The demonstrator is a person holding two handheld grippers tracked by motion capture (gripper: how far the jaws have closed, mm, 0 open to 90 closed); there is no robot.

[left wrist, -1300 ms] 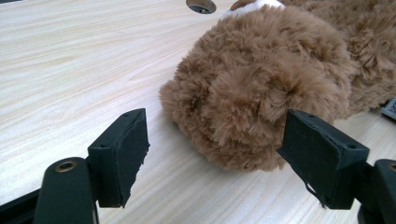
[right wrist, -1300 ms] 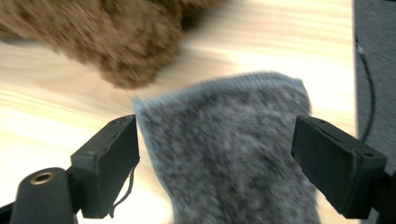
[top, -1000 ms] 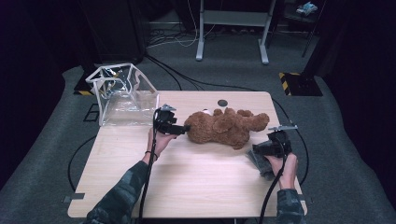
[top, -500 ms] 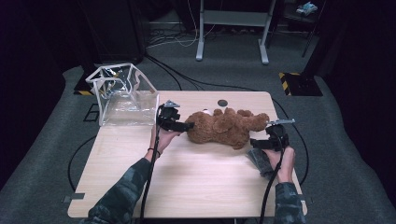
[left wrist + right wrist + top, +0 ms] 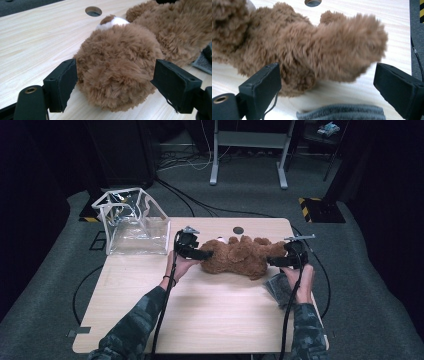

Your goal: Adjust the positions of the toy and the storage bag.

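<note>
A brown plush teddy bear [image 5: 240,256] lies on its side across the middle of the wooden table [image 5: 200,315]. My left gripper [image 5: 198,253] is at its left end, open, with the round furry head [image 5: 117,72] between the jaws; the left jaw brushes the fur and the right jaw stands a little off it. My right gripper [image 5: 279,261] is at the bear's right end, also open, straddling a furry leg [image 5: 342,55]. In the right gripper view both pads [image 5: 262,87] stand clear of the fur. A white muzzle patch [image 5: 113,22] shows beyond the head.
A clear plastic box [image 5: 132,225] with white edges stands at the table's back left corner. A grey cloth [image 5: 280,290] lies under my right hand near the right edge. A round cable hole [image 5: 238,230] sits behind the bear. Cables trail over the floor.
Both grippers have closed in on the bear: the left slid right until its jaws flank the head, and the right moved forward and left from the cloth to the leg.
</note>
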